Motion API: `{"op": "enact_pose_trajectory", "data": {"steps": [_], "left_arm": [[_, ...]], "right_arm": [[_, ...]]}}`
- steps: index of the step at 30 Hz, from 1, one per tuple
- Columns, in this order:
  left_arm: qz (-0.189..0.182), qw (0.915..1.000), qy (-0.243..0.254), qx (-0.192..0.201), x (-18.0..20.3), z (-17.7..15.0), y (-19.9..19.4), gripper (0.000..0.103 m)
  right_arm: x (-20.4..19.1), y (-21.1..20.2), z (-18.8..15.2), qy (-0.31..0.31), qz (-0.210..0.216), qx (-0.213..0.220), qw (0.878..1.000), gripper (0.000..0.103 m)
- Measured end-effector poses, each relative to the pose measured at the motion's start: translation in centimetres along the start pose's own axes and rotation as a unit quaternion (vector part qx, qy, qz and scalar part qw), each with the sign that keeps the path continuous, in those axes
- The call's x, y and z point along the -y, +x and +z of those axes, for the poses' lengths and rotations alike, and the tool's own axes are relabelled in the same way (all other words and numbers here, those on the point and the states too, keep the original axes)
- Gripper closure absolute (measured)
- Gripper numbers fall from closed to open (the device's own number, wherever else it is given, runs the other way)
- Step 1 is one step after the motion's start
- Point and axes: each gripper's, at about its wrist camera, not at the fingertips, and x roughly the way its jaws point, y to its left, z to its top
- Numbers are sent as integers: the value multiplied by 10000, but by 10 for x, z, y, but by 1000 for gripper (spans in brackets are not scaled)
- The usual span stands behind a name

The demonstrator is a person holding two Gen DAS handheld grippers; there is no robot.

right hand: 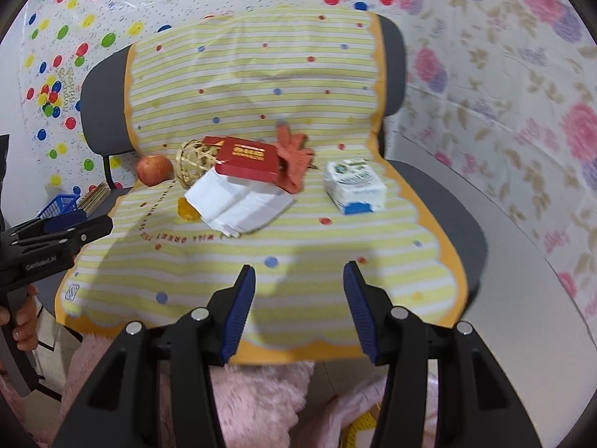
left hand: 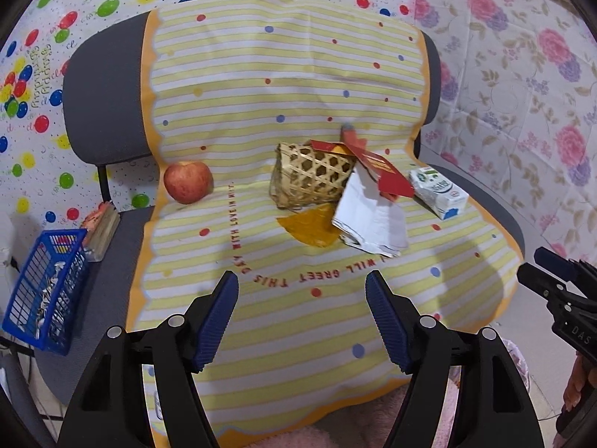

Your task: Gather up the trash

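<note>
While both our left gripper (left hand: 302,313) and right gripper (right hand: 299,308) hover wide and empty, nothing looks collected: the crumpled white paper (left hand: 369,220), red cardboard box (right hand: 248,162) and white milk carton (right hand: 354,186) lie near the tipped woven bamboo basket (left hand: 309,175)

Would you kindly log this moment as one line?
left claw open, empty | right claw open, empty | red box, white paper, carton untouched on cloth

Bright, even indoor light; soft shadows across the striped cloth (left hand: 298,317) near its front edge; strong fisheye bending, dark vignetted corners, slight blur.
</note>
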Motion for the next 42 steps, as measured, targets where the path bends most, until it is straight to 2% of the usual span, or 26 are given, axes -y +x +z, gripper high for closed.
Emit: {"op": "enact_pose_trajectory", "data": {"steps": [5,12,17,26,28,30,32,35,38,42], "left_arm": [[108,9999,-36,38,-15,13,15,32],[186,9998,12,39,-28,34,55,32],[139,9999,-4,-10,-34,45,74,32],[150,9999,-5,-43,-36,49,82,32],[156,9999,10,-36,-36,48,79,32],[151,9999,8,-17,-36,47,75,32],[119,9999,-2,-5,-35,46,72,32],[28,10000,27,12,-29,44,66,32],[-65,9999,97,15,-20,42,62,32],[-149,9997,201,-14,-6,39,61,32]], "right_arm": [[-21,32,22,-367,52,-4,9993,54],[-48,91,55,-1087,-54,-67,9940,54],[-64,124,69,-1439,-84,-137,9895,54],[-93,160,83,-2255,-446,-76,9732,55],[-98,160,86,-2409,-461,-20,9695,65],[-100,156,87,-2510,-503,41,9667,81],[-95,145,92,-2304,-450,154,9719,92],[-69,122,104,-1457,-272,433,9880,100],[-43,99,110,-803,-185,703,9941,101],[-15,59,106,-237,-233,1080,9936,101]]}}
